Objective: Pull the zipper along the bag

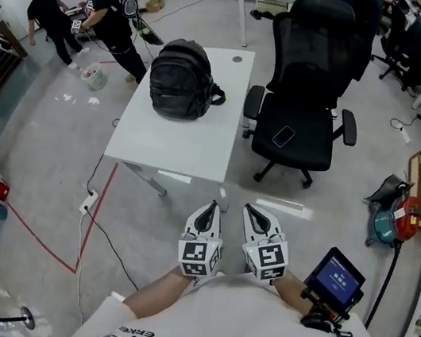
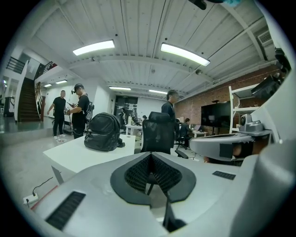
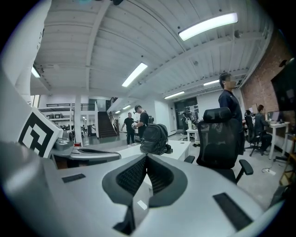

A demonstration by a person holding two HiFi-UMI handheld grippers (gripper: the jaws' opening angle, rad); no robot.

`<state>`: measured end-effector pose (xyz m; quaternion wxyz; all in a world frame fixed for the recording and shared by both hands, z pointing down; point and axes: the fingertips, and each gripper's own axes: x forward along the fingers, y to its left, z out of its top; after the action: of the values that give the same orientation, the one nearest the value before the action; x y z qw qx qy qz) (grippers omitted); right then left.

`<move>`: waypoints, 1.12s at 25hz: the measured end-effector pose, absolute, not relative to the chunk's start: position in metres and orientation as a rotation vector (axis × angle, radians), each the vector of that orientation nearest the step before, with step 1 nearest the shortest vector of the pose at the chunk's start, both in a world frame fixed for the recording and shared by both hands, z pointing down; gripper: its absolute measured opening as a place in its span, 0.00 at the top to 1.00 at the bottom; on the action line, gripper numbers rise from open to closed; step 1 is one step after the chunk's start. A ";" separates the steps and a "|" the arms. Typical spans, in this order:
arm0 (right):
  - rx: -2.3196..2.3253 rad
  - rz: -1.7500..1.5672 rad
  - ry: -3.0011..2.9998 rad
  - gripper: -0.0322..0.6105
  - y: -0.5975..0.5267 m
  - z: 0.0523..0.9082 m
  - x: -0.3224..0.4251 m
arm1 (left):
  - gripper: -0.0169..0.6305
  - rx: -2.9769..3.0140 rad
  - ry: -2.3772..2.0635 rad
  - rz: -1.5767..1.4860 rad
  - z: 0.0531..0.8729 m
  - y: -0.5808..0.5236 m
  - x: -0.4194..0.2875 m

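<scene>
The black bag (image 1: 181,79) sits by the far edge of the white table (image 1: 189,152). The left gripper (image 1: 213,206) and right gripper (image 1: 249,209) are well apart from the table, both squeezed tight on nothing. A black chair (image 1: 303,99) stands at the table's right edge.

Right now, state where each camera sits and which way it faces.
Head view: on the person's head, looking steeply down at the white table, black backpack and office chair; forearms, left gripper and right gripper show.
Left gripper view: on the left gripper, looking along its shut jaws toward the backpack; right gripper at right.
Right gripper view: on the right gripper, facing likewise, jaws shut; left gripper at left.
Shared: all see backpack, table and chair.
</scene>
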<state>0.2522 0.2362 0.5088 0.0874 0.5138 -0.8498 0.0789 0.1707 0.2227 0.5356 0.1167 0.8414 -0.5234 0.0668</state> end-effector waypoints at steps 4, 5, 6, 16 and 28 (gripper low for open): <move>1.487 0.220 -2.568 0.95 0.195 0.504 0.273 | 0.97 2.441 -1.593 0.198 0.531 0.184 0.188; 1.475 0.218 -2.577 0.95 0.185 0.503 0.278 | 0.97 2.435 -1.609 0.196 0.528 0.175 0.192; 1.462 0.217 -2.585 0.95 0.176 0.501 0.283 | 0.97 2.429 -1.625 0.195 0.525 0.166 0.196; 1.328 0.242 -2.648 0.95 0.105 0.500 0.313 | 0.97 2.322 -1.763 0.213 0.515 0.108 0.221; 1.289 0.241 -2.632 0.95 0.015 0.512 0.288 | 0.97 2.269 -1.811 0.209 0.524 0.023 0.191</move>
<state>0.2878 0.0155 0.5118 0.1005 0.4361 -0.8905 0.0817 0.1912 0.0232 0.5238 0.1153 0.7744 -0.6180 0.0714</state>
